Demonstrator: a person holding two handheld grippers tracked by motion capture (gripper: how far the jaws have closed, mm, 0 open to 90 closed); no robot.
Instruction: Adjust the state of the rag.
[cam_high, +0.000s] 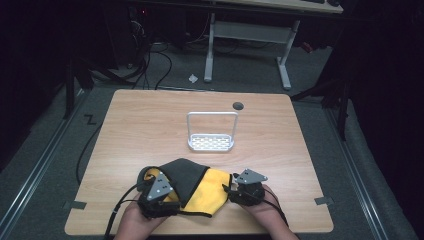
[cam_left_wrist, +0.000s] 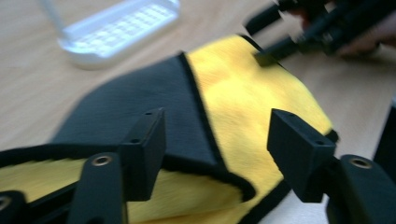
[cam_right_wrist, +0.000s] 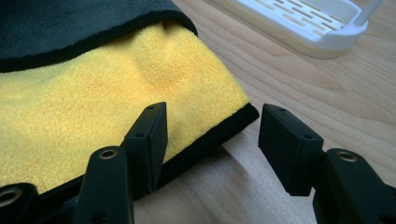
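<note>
A yellow cloth with a black edge (cam_high: 212, 192) lies near the table's front edge, a dark grey flap (cam_high: 187, 177) folded over its left half. My left gripper (cam_high: 157, 192) hovers open over the cloth's left side, jaws spread above the flap's border (cam_left_wrist: 205, 135). Open too, my right gripper (cam_high: 231, 189) sits at the cloth's right edge, its jaws either side of the black-trimmed corner (cam_right_wrist: 243, 116). In the left gripper view the right gripper (cam_left_wrist: 275, 42) reaches the yellow cloth (cam_left_wrist: 252, 98) from the far side.
A white slotted rack with an upright hoop handle (cam_high: 211, 142) stands on the wooden table (cam_high: 150, 120) behind the cloth; it also appears as the rack (cam_left_wrist: 116, 28) and the rack (cam_right_wrist: 308, 23). A round grommet hole (cam_high: 238, 106) is near the far edge.
</note>
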